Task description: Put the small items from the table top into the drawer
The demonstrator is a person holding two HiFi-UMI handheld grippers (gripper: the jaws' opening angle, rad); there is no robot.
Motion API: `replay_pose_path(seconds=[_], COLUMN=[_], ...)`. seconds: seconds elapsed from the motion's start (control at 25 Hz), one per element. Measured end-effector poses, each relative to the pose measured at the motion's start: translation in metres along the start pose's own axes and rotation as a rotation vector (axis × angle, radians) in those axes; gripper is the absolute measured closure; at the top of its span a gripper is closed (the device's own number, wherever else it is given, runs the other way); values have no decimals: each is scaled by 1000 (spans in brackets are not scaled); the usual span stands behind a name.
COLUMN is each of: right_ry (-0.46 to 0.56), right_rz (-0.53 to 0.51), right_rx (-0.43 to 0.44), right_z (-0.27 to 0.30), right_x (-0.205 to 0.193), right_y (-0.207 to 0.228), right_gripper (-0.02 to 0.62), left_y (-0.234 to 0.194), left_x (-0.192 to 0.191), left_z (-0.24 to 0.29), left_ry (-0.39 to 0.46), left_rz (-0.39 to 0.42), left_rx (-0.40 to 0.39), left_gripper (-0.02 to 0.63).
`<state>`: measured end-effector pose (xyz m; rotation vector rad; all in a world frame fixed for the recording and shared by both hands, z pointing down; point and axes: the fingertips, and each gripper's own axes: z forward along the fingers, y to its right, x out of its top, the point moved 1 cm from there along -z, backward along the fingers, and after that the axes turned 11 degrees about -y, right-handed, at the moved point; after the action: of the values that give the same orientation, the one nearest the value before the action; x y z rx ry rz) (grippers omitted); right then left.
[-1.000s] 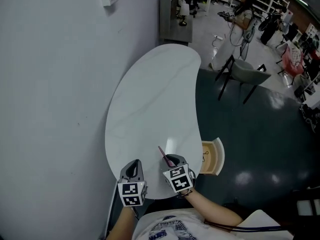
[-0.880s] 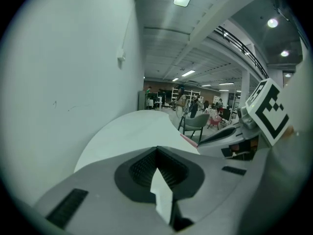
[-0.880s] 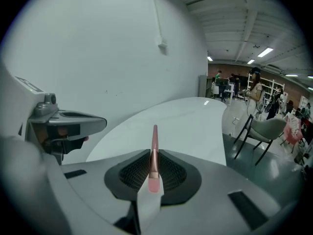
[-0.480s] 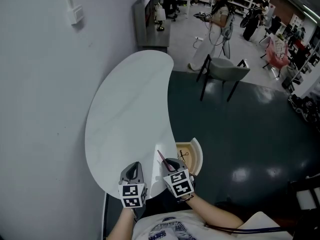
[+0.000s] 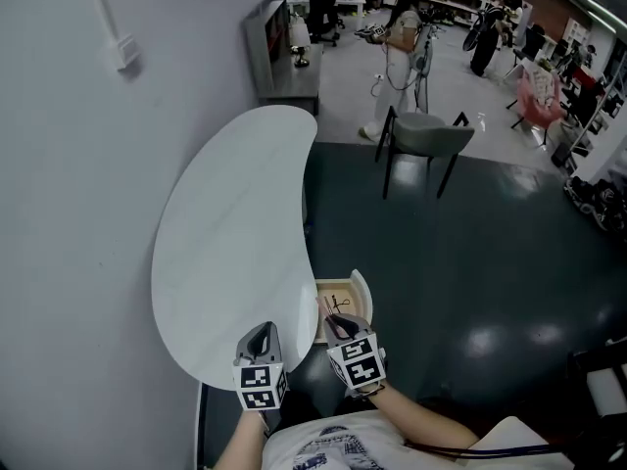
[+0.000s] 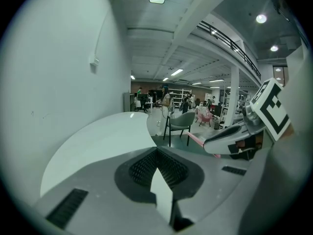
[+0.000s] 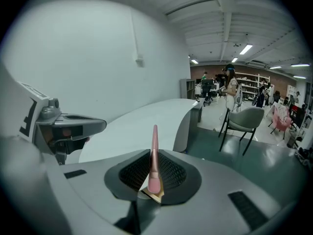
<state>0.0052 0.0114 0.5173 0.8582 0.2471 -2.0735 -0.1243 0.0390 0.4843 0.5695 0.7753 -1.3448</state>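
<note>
While the right gripper (image 5: 337,321) clamps a slim pink stick (image 7: 154,155) between its jaws, tip pointing forward, we hold it at the near end of the open drawer (image 5: 360,288), which juts from the table's (image 5: 235,233) right edge. Our left gripper (image 5: 262,329) hangs beside it, jaws closed with nothing between them. A small dark item (image 5: 340,304) already lies in the drawer. To do this well, we judge we should carry the stick fully inside the drawer walls. We should then tip it low and line it along the drawer's length so it cannot bridge the rim. Only then do we part the jaws, gently.
</note>
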Motion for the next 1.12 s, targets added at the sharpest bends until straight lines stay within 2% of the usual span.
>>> replay_pose_path(seconds=[0.52,0.88,1.12], right_ry=[38,50,27], right_rz=[24,52,81], right_rx=[-24,-27,-12], right_z=[-54,-58,-46], right_x=[-45,-51,-59], right_y=[81,100,97], right_gripper=[531,531,531], left_y=[109,126,124], left_x=[0,8,4], left_z=[18,29,35], left_ry=[18,16,-9], left_rz=[28,56,71], left_rx=[-26,-37,-49], left_gripper=[591,591,591])
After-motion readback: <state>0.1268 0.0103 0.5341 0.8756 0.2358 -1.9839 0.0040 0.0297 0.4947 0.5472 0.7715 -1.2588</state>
